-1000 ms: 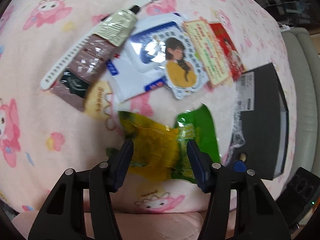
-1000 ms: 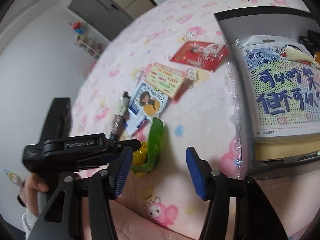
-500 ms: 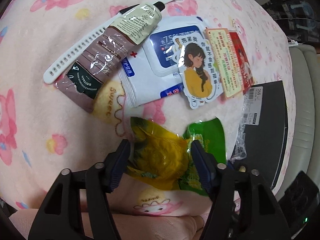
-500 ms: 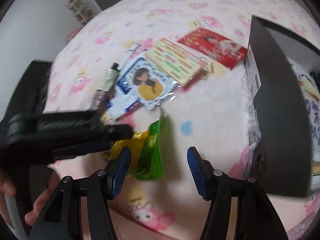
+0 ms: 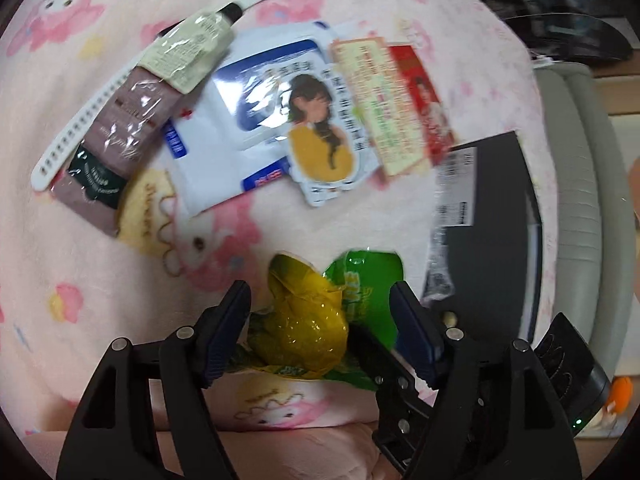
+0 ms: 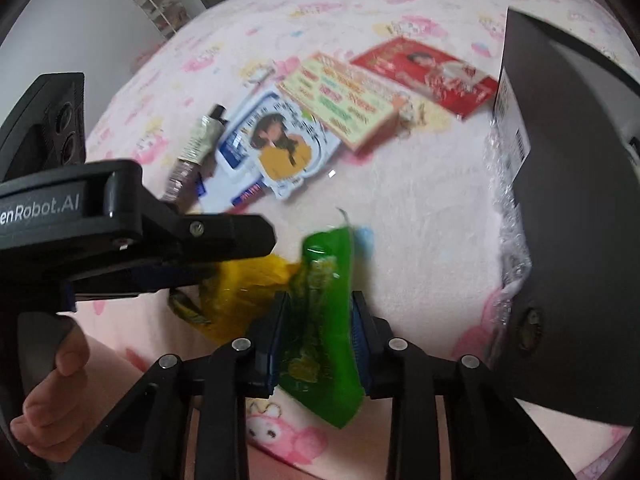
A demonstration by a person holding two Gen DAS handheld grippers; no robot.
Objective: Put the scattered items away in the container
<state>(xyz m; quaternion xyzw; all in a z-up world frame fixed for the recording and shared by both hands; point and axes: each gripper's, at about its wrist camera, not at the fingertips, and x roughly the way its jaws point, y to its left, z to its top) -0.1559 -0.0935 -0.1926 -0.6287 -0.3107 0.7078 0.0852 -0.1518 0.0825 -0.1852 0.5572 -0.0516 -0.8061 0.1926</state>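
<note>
Since the earlier frames the right claw [image 6: 318, 330] has dropped onto the green snack packet [image 6: 322, 320], and its jaws have just been closing until the blue pads pinch the packet's crinkled plastic from both sides. Meanwhile the left claw [image 5: 320, 324] has just been opening; its jaws stand wide on either side of the yellow packet [image 5: 306, 326], pads clear of the shiny, crumpled film. Both packets lie touching each other on a pink fleece blanket [image 5: 100, 280] printed with cartoon rabbits.

Seen from the right wrist, the left tool's black body reads "enRobot.AI" in white letters, and a hand [image 6: 52, 396] grips its handle.

Just right of the packets stands the dark grey box [image 6: 576, 240], the container, with a white barcode label on its wall and clear wrap bunched along its base.

Farther out lies the scattered heap: a brown and cream tube [image 5: 132, 128] with a black cap, lying over a white perforated strap [image 5: 72, 140]; a white and blue wipes pack [image 5: 240, 120]; a die-cut card of a woman in yellow [image 5: 324, 140] on top of it; a cream card with green and red print [image 5: 380, 108]; and a red packet [image 5: 424, 96]. Their lettering is too blurred to read.

Beyond the bed, the right wrist view shows a white wall, a small shelf rack [image 6: 162, 12] and grey doors.
</note>
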